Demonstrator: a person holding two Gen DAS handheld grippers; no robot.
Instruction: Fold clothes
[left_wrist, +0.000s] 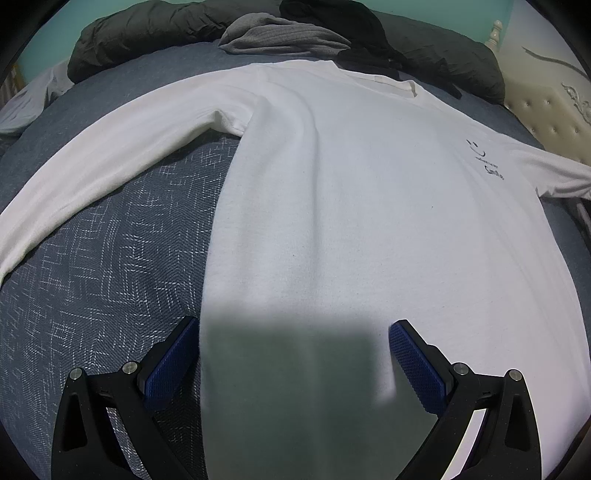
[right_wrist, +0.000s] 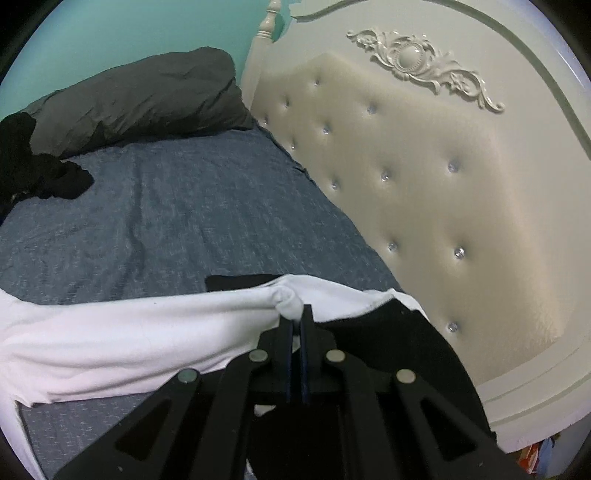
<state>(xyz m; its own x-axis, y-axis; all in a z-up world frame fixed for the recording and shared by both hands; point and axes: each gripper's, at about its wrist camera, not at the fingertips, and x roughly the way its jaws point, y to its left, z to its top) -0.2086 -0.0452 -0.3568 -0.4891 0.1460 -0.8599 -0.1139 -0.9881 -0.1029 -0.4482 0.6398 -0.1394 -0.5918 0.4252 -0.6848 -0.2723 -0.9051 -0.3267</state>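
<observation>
A white long-sleeved shirt (left_wrist: 351, 192) lies spread flat on the blue bedspread (left_wrist: 96, 266), its collar far from me and small dark print on its right chest. My left gripper (left_wrist: 293, 328) is open over the shirt's lower hem, one blue pad over the bedspread and the other over the cloth, nothing gripped. In the right wrist view my right gripper (right_wrist: 297, 314) is shut on the white shirt sleeve (right_wrist: 155, 317), pinching a bunched fold near the cuff and holding it raised above the bed.
A dark grey pillow (left_wrist: 147, 33), a grey garment (left_wrist: 280, 35) and a black garment (left_wrist: 369, 40) lie beyond the shirt's collar. A cream tufted headboard (right_wrist: 424, 177) stands close on the right. A black garment (right_wrist: 48, 173) lies far left in the right wrist view.
</observation>
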